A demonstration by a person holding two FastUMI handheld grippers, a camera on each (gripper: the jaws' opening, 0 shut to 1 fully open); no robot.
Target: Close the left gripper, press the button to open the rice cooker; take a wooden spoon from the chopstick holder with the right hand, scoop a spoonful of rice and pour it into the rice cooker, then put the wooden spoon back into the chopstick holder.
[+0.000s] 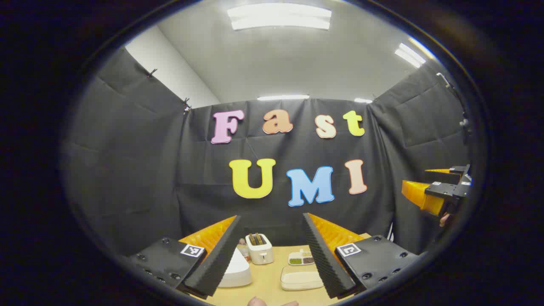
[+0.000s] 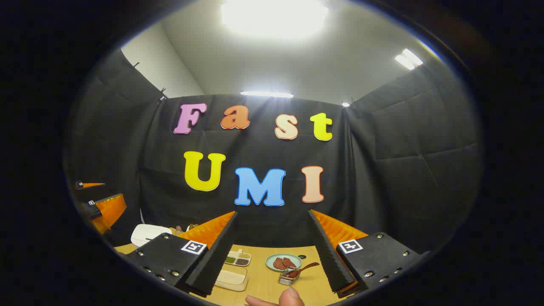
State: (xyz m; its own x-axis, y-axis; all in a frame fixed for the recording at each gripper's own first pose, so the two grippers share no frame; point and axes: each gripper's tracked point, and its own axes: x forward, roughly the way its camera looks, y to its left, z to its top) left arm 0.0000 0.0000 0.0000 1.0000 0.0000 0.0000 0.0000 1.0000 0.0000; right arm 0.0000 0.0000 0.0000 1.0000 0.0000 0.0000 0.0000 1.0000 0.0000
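nothing's begun: both the left gripper and right gripper hover high over the table, jaws spread, holding nothing. first the left must pinch its fingers together and go down to the white rice cooker, i'd say.

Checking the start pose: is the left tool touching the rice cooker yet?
Apart. The left gripper view shows the left tool open and raised, with the white rice cooker lower and beyond its fingers.
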